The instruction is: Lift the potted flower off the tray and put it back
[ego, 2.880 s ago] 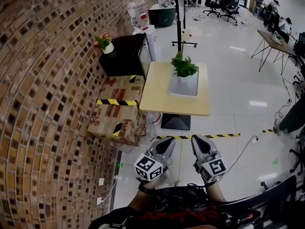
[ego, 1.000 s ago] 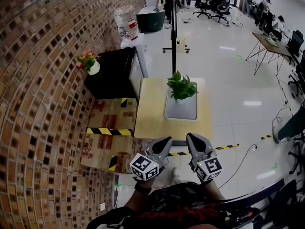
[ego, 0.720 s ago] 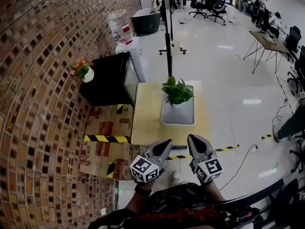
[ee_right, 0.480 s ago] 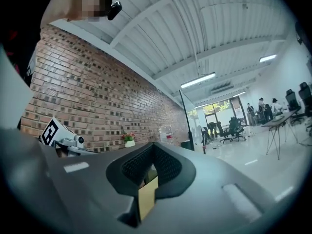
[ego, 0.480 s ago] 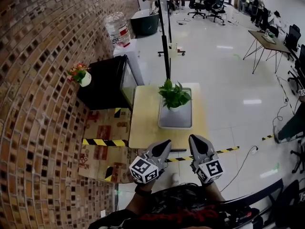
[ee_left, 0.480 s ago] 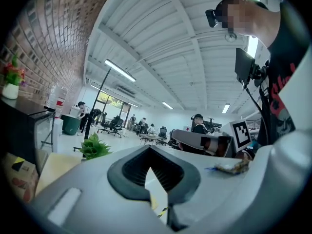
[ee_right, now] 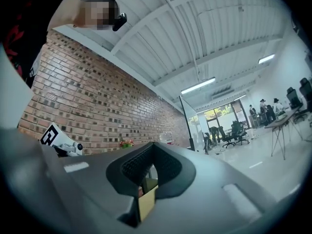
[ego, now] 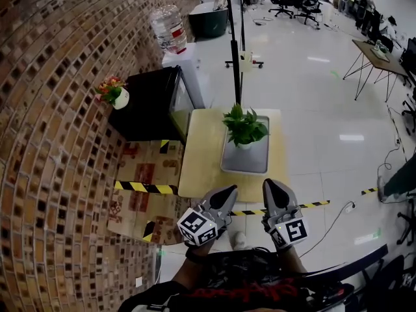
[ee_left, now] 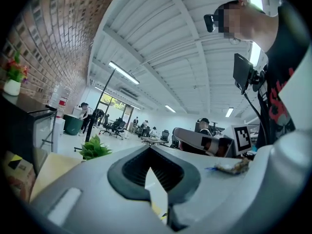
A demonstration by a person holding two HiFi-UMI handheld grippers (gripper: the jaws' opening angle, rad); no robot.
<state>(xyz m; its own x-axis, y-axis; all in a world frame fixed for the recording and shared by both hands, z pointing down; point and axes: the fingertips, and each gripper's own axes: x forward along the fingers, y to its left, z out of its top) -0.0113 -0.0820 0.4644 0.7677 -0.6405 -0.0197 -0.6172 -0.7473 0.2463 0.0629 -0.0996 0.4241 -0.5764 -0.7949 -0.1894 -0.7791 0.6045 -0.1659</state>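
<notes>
There are two tongs, both held low before the person and short of the table (ego: 201, 168). The left tongs (ego: 227, 191) and the right tongs (ego: 270, 187) each taper to a closed point, side by side and apart from each other, and each gripper view shows its own jaws drawn together with nothing between them. There is one table, light wood, and on it one grey tray (ego: 247, 161). In the far end of the tray one leafy potted plant (ego: 244, 126) stands upright in a white pot, well apart from both tongs. A second plant, a small pot of red and yellow flowers (ego: 113, 91), sits on the one black cabinet (ego: 149, 106) against the brick wall (ego: 45, 142), left of the table. One water bottle (ego: 169, 26) stands beyond the cabinet, and cardboard boxes (ego: 146, 174) with yellow-and-black tape lie on the floor below it. Only the head view shows the tray, the boxes and both tongs together from above. The left gripper view looks level past its jaws to the leafy plant, the flower pot at the far left edge, the right tongs with their marker cube, and the ceiling lights. The right gripper view shows the brick wall, the flowers far off, and the left marker cube.
</notes>
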